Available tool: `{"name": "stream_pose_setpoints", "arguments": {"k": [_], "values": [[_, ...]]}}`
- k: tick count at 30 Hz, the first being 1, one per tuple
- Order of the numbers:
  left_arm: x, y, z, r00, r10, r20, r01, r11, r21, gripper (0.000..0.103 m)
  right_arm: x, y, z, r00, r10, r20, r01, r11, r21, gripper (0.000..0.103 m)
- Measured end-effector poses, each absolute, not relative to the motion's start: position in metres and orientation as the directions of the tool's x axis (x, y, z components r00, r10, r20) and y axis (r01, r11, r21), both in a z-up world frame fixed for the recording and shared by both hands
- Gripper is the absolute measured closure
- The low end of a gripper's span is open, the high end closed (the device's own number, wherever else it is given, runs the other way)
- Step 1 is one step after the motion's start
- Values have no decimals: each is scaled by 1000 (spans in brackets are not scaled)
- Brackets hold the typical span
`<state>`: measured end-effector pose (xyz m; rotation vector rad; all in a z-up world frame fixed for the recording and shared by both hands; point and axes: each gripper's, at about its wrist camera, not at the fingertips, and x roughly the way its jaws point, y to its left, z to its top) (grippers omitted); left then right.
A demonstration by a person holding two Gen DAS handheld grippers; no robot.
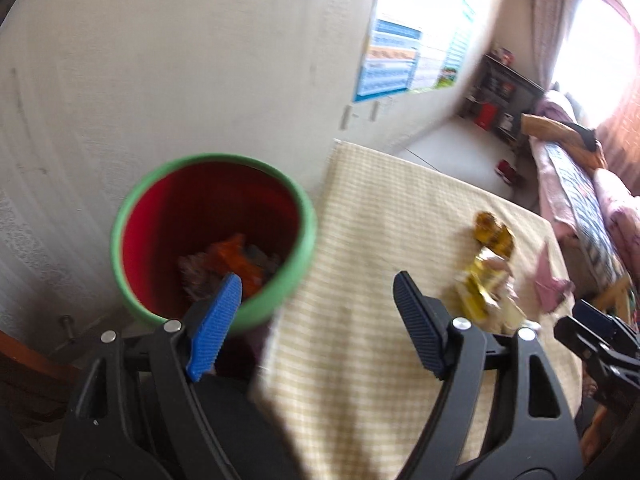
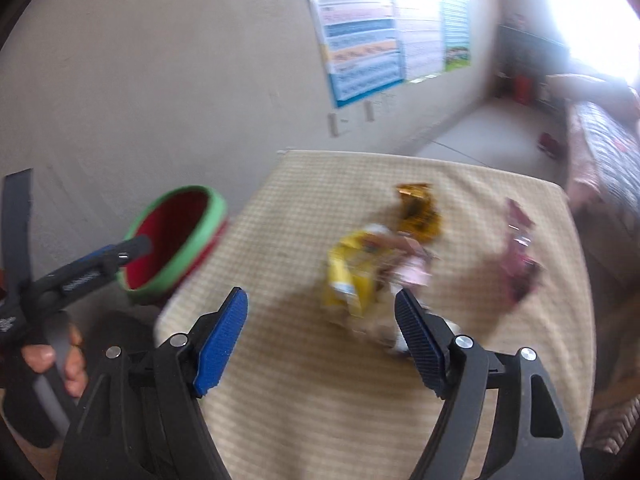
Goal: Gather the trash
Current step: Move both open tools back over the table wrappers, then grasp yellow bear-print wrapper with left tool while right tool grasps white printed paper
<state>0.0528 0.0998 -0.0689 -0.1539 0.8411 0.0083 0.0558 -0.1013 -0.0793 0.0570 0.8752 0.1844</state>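
Note:
A red bin with a green rim (image 1: 310, 236) stands left of the table and holds several wrappers, one of them orange (image 1: 236, 260). My left gripper (image 1: 318, 280) is open and holds nothing; one finger is over the bin's near rim, the other over the checked cloth (image 1: 380, 208). On the cloth lie a gold wrapper (image 2: 420, 212), a yellow wrapper (image 2: 352, 268) and a dark pink wrapper (image 2: 520, 256). My right gripper (image 2: 320, 295) is open and holds nothing, just short of the yellow wrapper. The picture is blurred.
A hand (image 2: 52, 360) holds the left gripper (image 2: 136, 246) by the bin's rim (image 2: 218, 216). The right gripper (image 1: 592, 332) shows at the table's right side. A wall with posters (image 2: 360, 32) is behind; a bed (image 1: 580, 200) lies to the right.

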Motion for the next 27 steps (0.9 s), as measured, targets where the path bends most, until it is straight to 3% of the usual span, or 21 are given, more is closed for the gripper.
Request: {"name": "stream_pose_setpoints", "arguments": {"k": [6,13,17,18,20,27], "values": [[51,54,-75,639,-121,-759,24,990,-137,27,65,-148,-111,579,106,-808,-23,993,114,29],[49,22,-79,615,-152,-773,87,988,-124,27,92,-175,-151,496,141,-857,76,976,204,29],[59,9,-86,594,-160,-788,104,987,-122,27,91,-187,-172,435,231,-870,112,945,307,31],[62,5,-89,588,-165,-792,108,986,-126,27,88,-188,-173,441,241,-865,110,941,319,33],[70,-5,-94,577,-183,-796,120,983,-139,27,84,-189,-173,444,257,-858,90,940,328,63],[109,-41,-117,522,-225,-823,158,973,-166,28,61,-191,-160,462,260,-848,77,941,330,68]]}}
